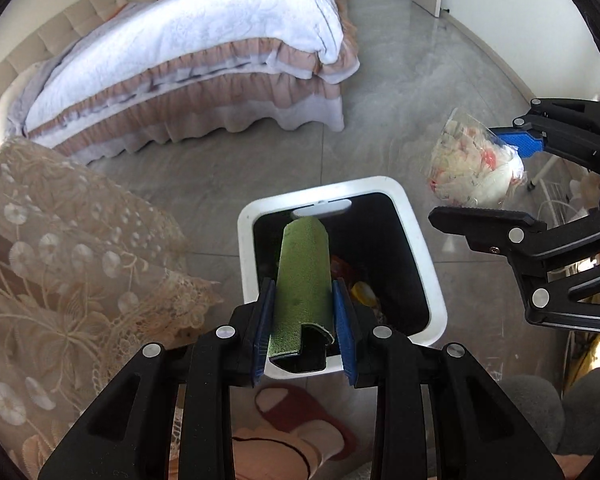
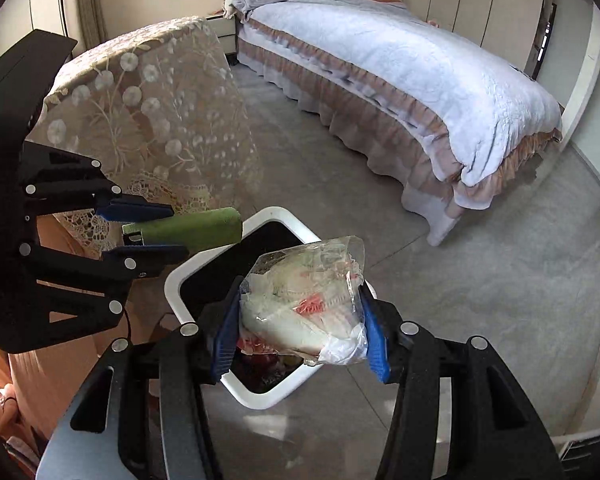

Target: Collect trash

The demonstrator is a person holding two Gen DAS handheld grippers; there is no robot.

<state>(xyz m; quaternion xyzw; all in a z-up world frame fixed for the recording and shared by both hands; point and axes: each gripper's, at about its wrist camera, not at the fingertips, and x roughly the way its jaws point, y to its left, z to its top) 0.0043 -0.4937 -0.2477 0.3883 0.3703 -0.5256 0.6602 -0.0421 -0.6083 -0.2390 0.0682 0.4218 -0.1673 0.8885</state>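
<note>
My left gripper (image 1: 303, 328) is shut on a green paper box (image 1: 302, 280) and holds it right above the open white trash bin (image 1: 420, 248). The box also shows in the right wrist view (image 2: 192, 230), over the bin's left rim. My right gripper (image 2: 300, 332) is shut on a clear plastic bag of crumpled trash (image 2: 304, 304), held above the bin (image 2: 260, 398). In the left wrist view the bag (image 1: 472, 168) hangs to the right of the bin. Some trash lies inside the bin.
A bed with a white quilt (image 1: 220, 40) stands across the grey tiled floor (image 1: 400, 100). A lace-covered piece of furniture (image 1: 60, 260) stands close to the bin's left. A slippered foot (image 1: 296, 432) is just below the bin.
</note>
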